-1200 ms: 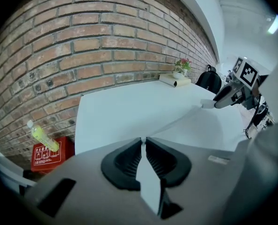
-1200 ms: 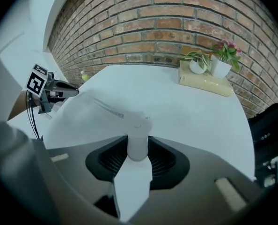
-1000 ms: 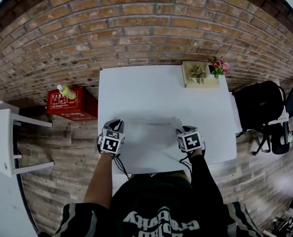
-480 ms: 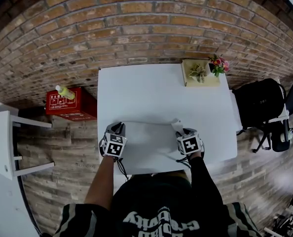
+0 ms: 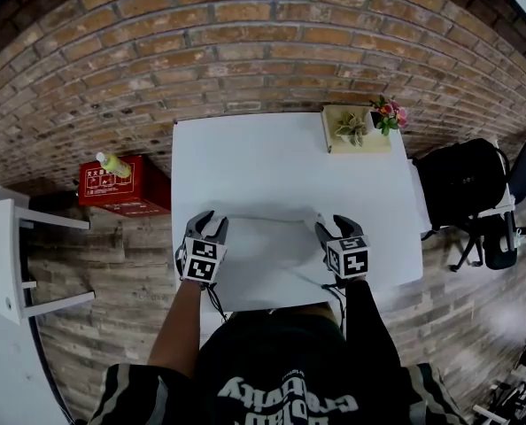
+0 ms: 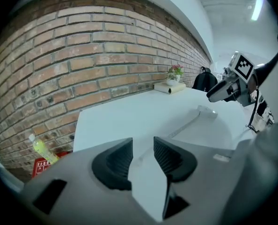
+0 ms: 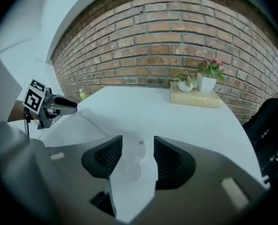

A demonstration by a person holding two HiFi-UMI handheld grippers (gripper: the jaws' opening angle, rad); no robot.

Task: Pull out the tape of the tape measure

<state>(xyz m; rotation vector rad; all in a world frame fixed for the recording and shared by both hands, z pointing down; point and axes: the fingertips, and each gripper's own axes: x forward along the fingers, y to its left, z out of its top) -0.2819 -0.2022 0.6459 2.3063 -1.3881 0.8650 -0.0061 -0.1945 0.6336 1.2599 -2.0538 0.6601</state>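
Quick note from my tape session. My left gripper (image 5: 212, 224) sat at the near left part of the white rectangular table (image 5: 272, 162) and my right gripper (image 5: 332, 227) at its near right part. Both sets of fingers had just been opening and stood wide, pressing on nothing. The small white tape measure case (image 6: 207, 111) lay flat on the table right under my right gripper, showing in the gap between those fingers but loose. Its thin pale tape (image 6: 183, 124) was pulled out across the near side of the table, running over to my left gripper, with the end lying in that gap, also loose.

Containers: a flat beige rectangular box (image 7: 195, 99) sat at the table's far right corner against the brick wall, with two white pots on top, one holding a small green succulent (image 7: 186, 82), the other pink flowers (image 7: 210, 67). On the floor left of the table stood a red box (image 5: 130, 193) with a yellow-green bottle (image 5: 112, 163) lying on it.
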